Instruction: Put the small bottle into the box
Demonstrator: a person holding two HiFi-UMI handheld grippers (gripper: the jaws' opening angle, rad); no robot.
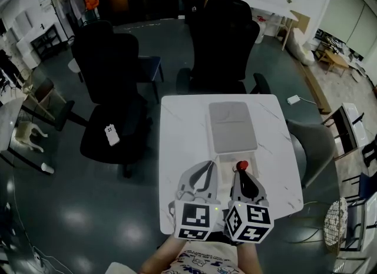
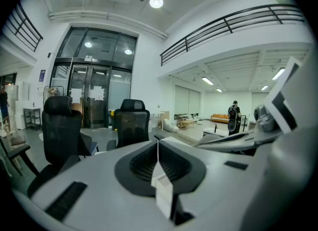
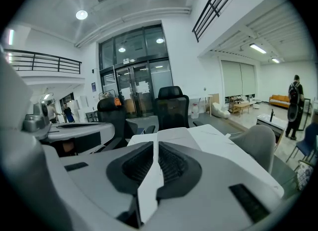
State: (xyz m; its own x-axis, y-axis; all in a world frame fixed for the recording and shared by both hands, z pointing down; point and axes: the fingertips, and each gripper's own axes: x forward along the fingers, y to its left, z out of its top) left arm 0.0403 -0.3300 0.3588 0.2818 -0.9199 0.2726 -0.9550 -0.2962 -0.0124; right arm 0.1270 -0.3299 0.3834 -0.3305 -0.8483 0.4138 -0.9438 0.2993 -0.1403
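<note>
White, faintly veined square table [image 1: 177,149] carries one flat rectangular box [image 1: 232,126] directly on its top, grey-surfaced, lying lengthwise along the centre, with a white section adjoining its near end.

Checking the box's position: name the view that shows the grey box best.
Head view: the grey box lies visible from above on the white table. Both gripper views look out across the room, and the box cannot be made out.

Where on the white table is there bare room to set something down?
Bare: the table's left strip, between the grey box and the left edge, and the right strip beside the box. Crowded: the near middle, where the left gripper, right gripper and a red-topped item sit close together.
</note>
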